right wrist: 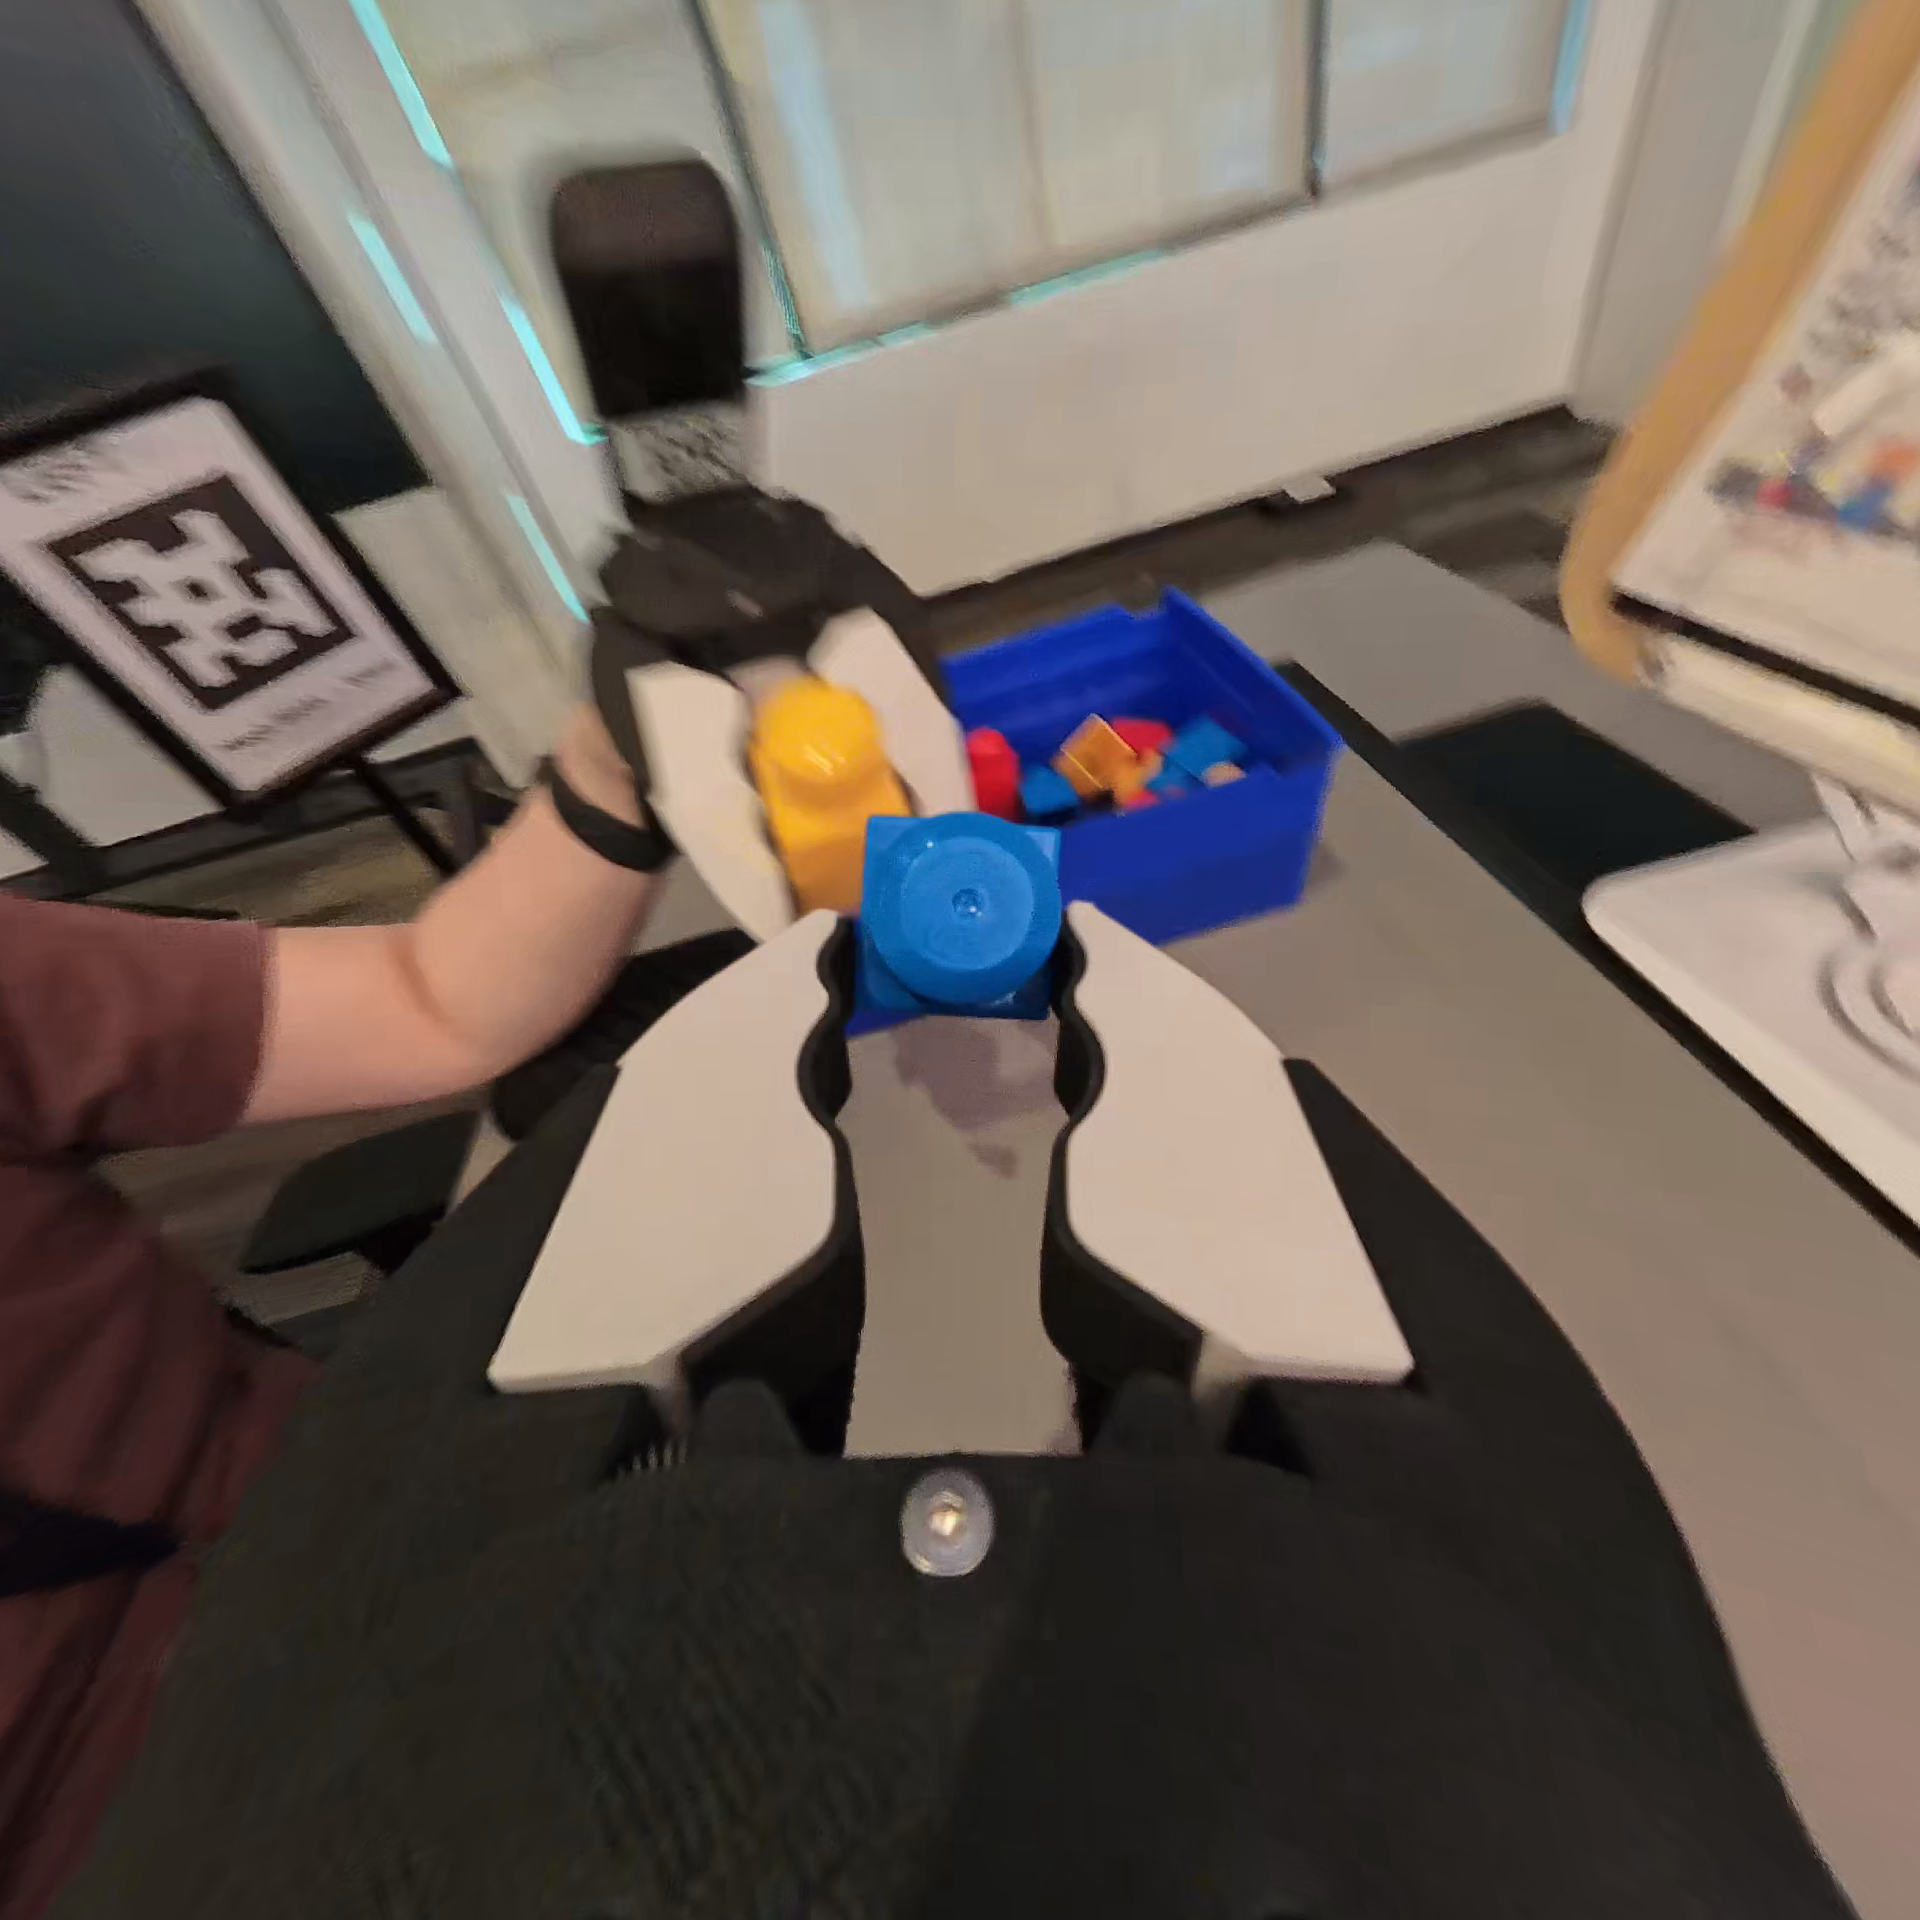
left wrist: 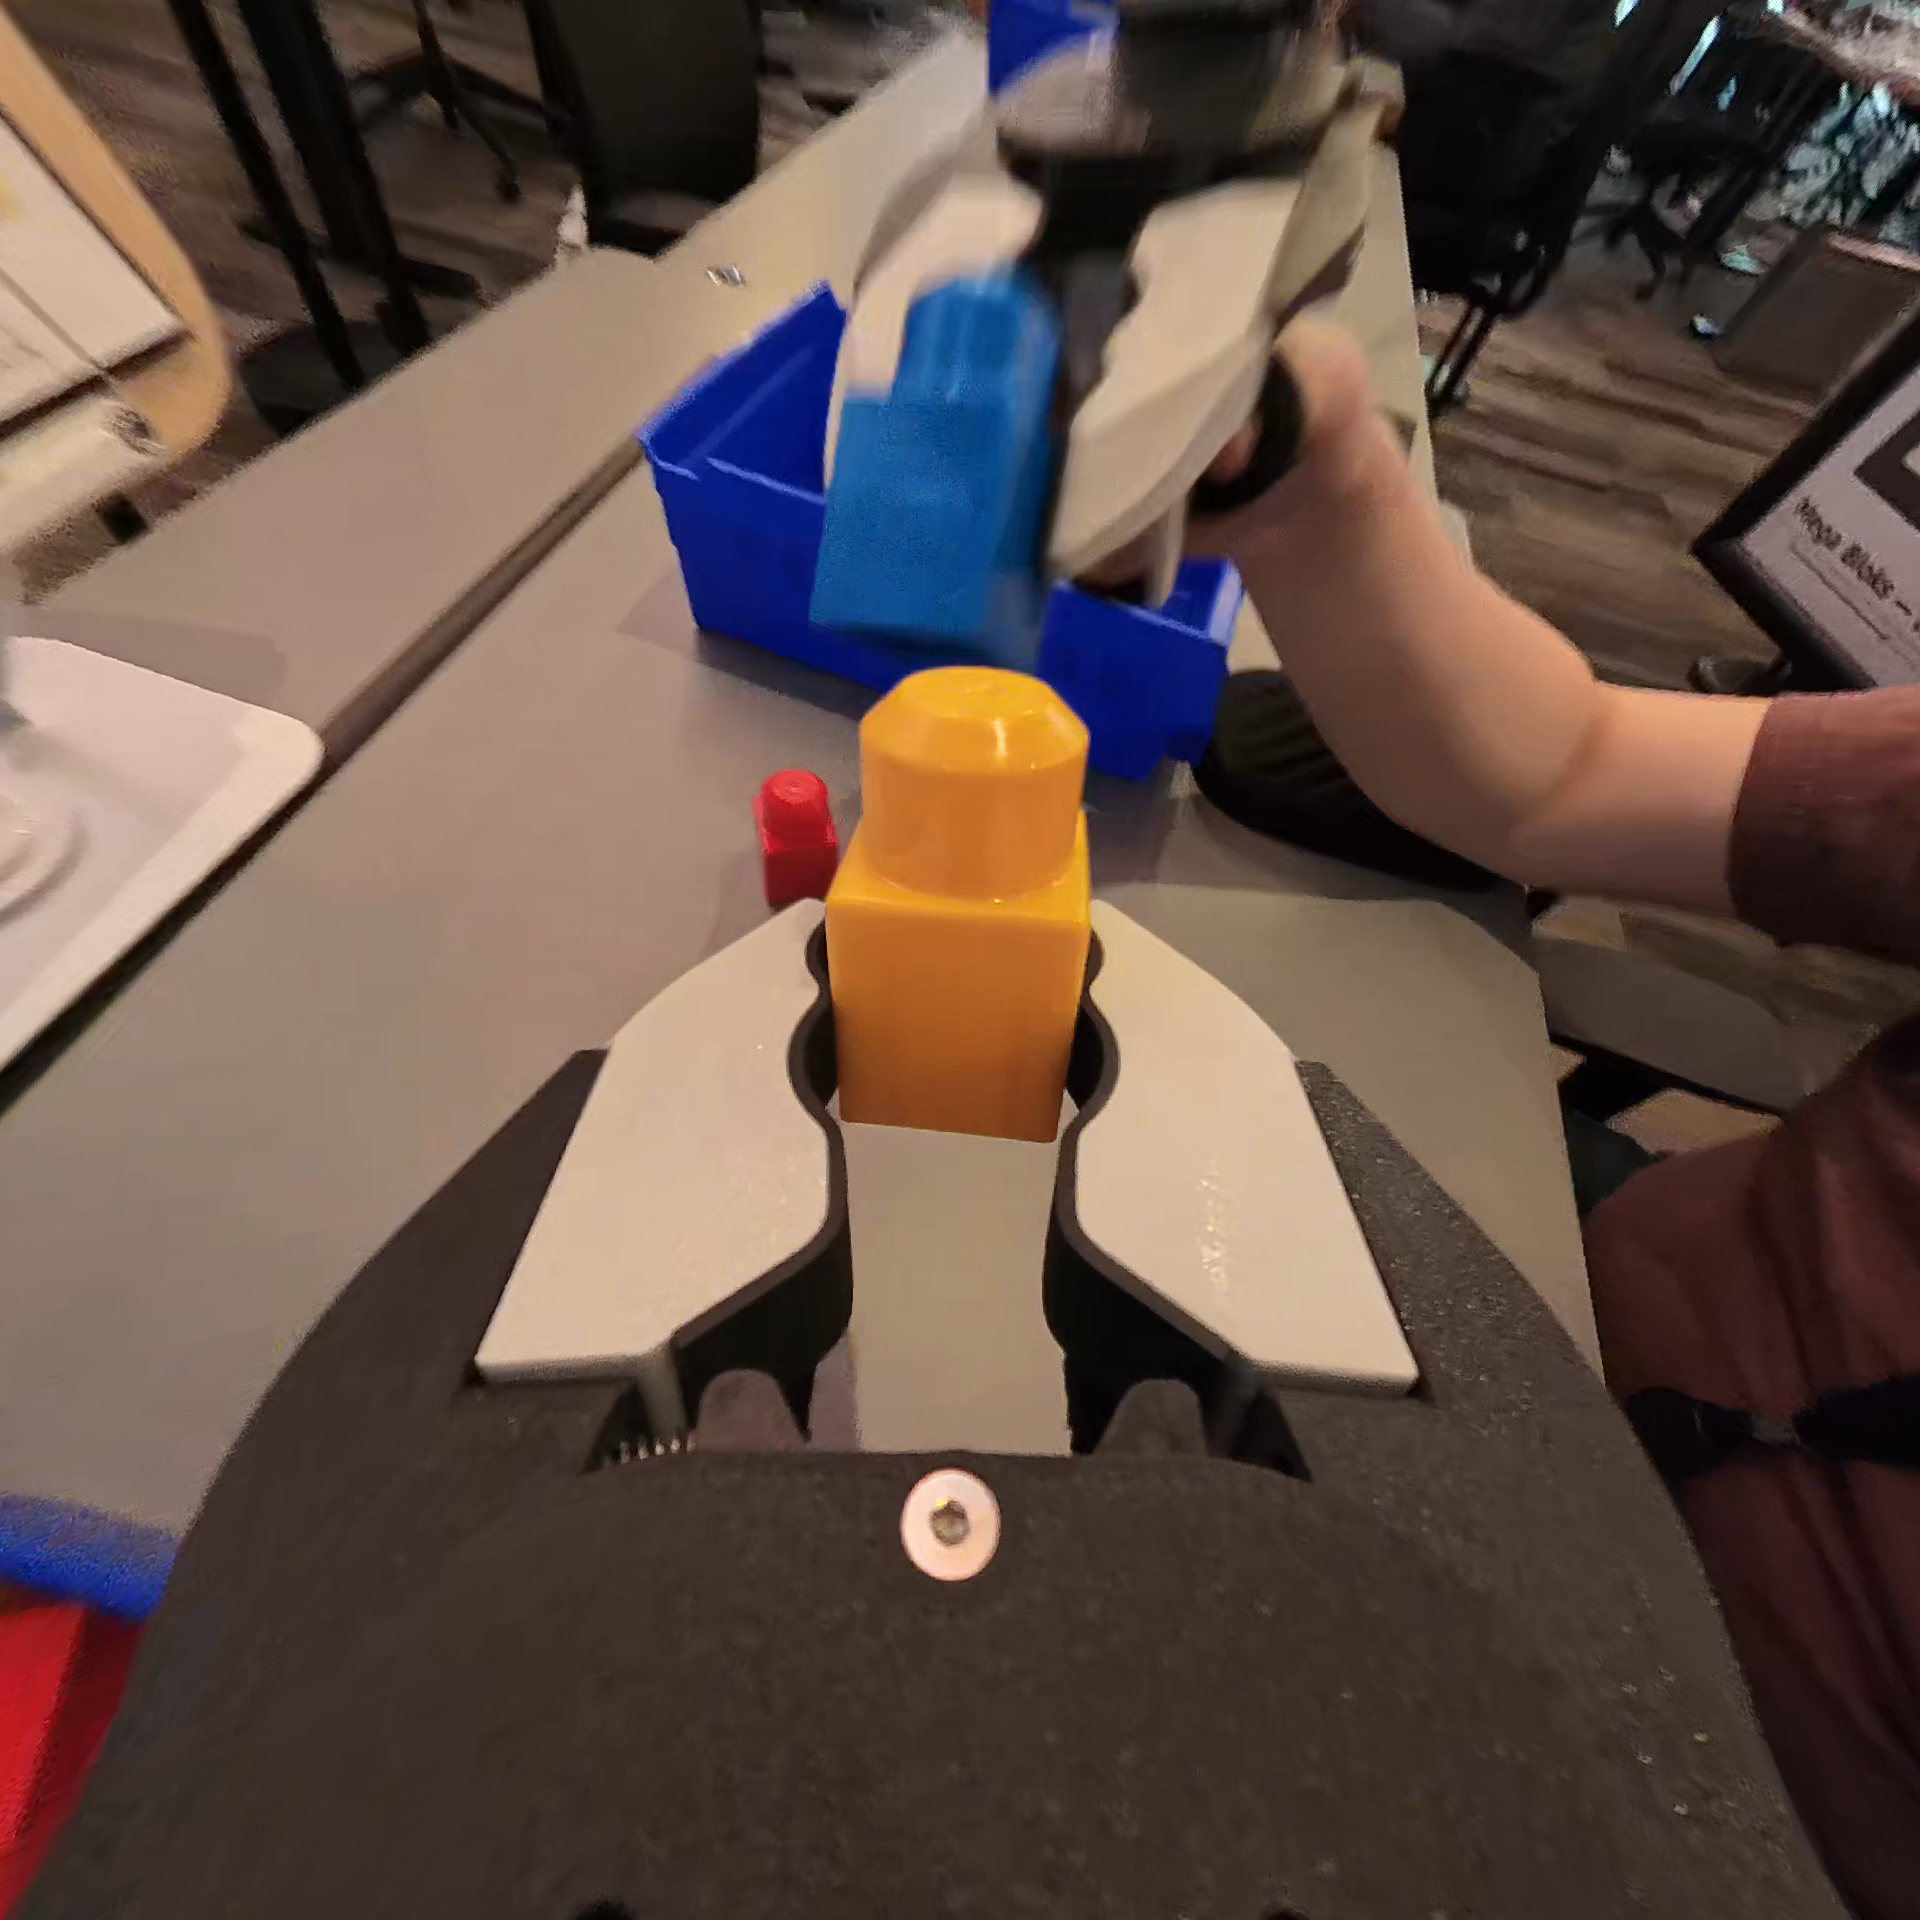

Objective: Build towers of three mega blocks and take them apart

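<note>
My left gripper is shut on an orange block and holds it upright, stud up, above the grey table. It also shows in the right wrist view, between the left gripper's fingers. My right gripper is shut on a blue block, stud pointing away from the camera. In the left wrist view the blue block hangs in the air above and beyond the orange one, blurred. A small red block stands on the table just left of the orange block.
A blue bin with several red, blue and orange blocks stands on the table behind the grippers; it also shows in the left wrist view. A white tray lies at the left. A framed marker sign stands off the table. The tips of one gripper are about 7 cm away from the tips of the other.
</note>
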